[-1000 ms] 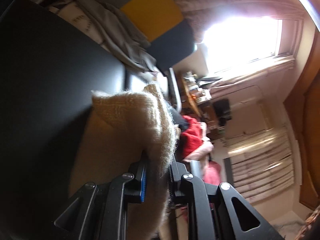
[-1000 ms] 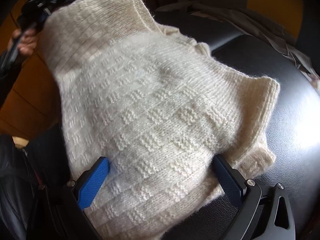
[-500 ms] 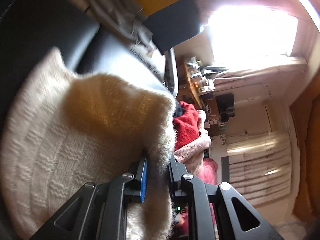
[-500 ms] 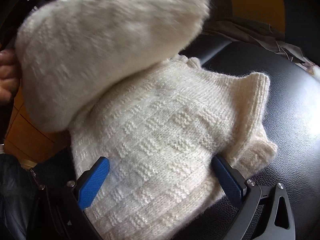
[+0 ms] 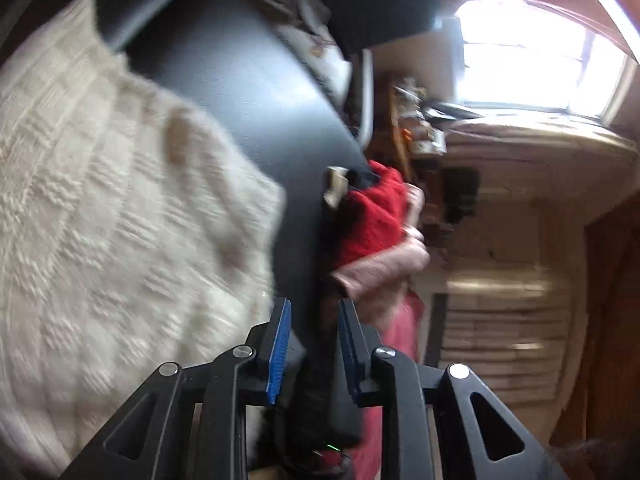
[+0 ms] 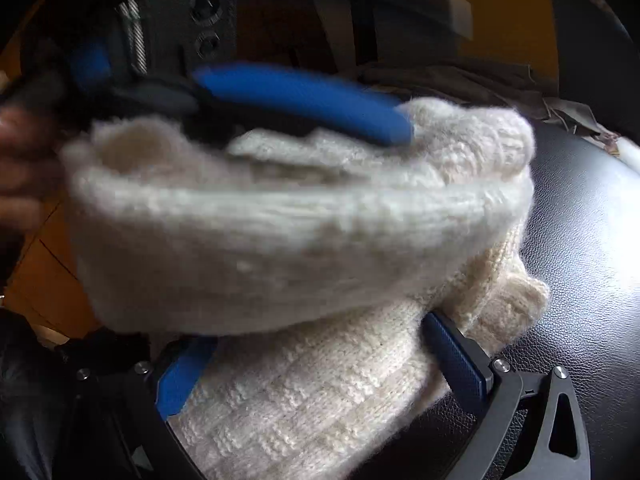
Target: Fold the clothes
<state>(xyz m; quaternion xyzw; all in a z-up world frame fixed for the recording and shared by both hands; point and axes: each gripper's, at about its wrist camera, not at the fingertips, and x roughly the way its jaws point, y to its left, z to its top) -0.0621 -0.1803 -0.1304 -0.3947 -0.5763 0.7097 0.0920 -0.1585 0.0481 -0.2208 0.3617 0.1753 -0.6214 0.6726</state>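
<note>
My left gripper (image 5: 312,344) and my right gripper (image 6: 320,364) are both black with shiny round silver screws, triangle holes in their arms and bumpy bright blue pads (image 5: 279,350) on the inner side of each finger.

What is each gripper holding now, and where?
Nothing is held. The left gripper is opening its jaws with no cloth between them; the right gripper stands wide astride the cream sweater, not pinching it.
</note>
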